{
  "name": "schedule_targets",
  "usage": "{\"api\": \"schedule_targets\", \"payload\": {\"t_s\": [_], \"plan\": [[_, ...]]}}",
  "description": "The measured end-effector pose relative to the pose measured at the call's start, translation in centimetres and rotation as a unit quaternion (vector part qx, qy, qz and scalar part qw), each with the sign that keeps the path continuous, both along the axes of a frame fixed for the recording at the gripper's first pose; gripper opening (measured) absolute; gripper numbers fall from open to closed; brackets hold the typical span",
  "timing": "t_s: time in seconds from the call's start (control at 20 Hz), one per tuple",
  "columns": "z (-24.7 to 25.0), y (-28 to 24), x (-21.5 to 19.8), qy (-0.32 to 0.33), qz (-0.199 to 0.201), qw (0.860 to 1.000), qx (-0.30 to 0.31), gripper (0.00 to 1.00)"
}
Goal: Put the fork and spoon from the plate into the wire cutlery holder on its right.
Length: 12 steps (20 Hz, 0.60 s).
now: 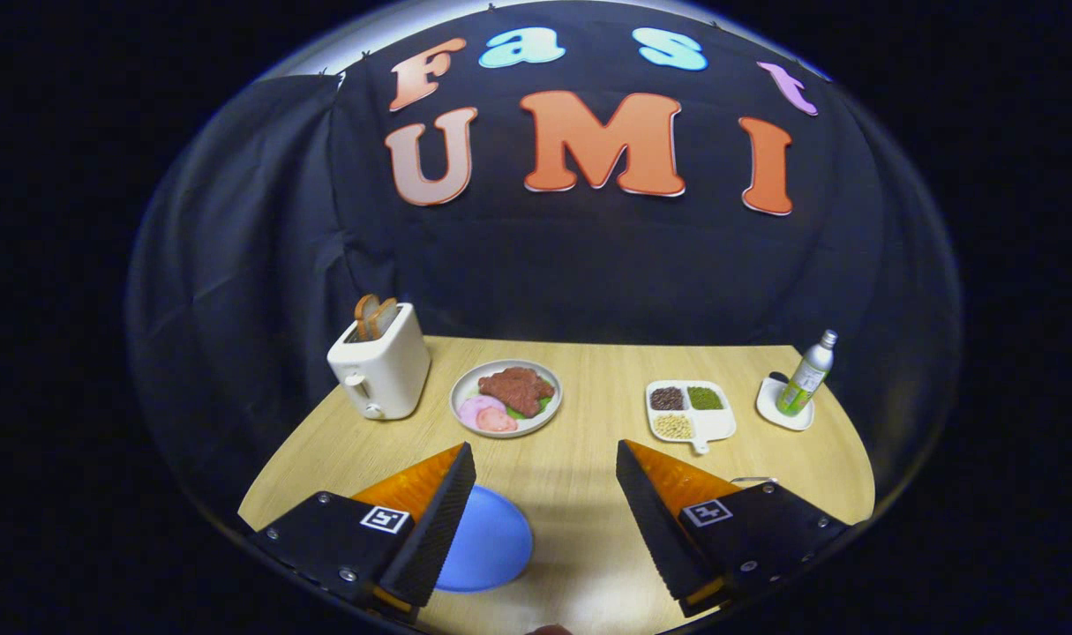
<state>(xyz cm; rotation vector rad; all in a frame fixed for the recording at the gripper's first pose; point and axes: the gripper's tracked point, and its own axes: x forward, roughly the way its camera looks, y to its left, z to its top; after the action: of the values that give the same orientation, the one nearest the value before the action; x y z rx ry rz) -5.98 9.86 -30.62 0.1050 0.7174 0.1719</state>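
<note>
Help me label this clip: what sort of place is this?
Probably a staged kitchen-table booth: a wooden table against black cloth, with a toaster and a plate of food. The hand-held gripper hangs open above it.

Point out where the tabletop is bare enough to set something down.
Bare wood lies between the white plate of meat and the white divided tray of beans, running forward between the open gripper fingers. The blue plate crowds the left finger; the white toaster sits close beside the meat plate.
</note>
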Motion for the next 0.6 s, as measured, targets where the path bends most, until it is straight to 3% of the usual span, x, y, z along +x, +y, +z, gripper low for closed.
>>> {"api": "schedule_targets", "payload": {"t_s": [0.4, 0.6], "plan": [[-6.2, 8.1, -3.5, 0.123, 0.056, 0.991, 0.012, 0.97], [-10.1, 10.6, -6.1, 0.225, 0.087, 0.97, -0.003, 0.92]]}}
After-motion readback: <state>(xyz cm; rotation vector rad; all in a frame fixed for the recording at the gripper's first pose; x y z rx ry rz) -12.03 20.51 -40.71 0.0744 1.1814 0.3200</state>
